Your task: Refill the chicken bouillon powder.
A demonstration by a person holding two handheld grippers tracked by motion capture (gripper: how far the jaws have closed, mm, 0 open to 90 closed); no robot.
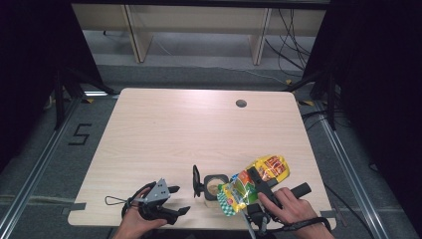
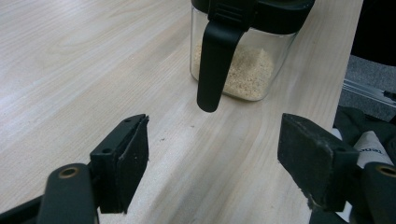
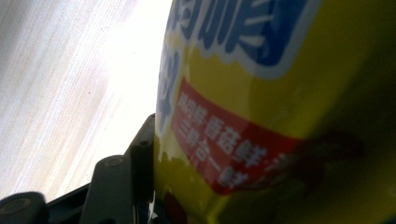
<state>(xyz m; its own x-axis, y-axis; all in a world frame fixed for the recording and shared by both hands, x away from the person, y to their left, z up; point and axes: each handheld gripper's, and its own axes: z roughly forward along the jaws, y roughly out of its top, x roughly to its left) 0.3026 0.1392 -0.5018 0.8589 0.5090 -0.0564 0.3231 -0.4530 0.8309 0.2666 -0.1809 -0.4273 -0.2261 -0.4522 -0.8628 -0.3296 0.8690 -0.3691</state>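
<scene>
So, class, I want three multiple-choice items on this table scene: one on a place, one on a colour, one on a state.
1. Where does the jar stand?
A. near the table's front edge
B. beside the far round hole
C. on the floor

2. What colour is most of the bag?
A. purple
B. yellow
C. white

3. How do the left gripper fingers stand?
A. shut on the jar
B. clamped on the bag
C. apart, with nothing between

Answers:
1. A: the high view shows the jar near the front edge between the two hands.
2. B: the right gripper holds a mainly yellow bag.
3. C: only bare table lies between them.
</scene>
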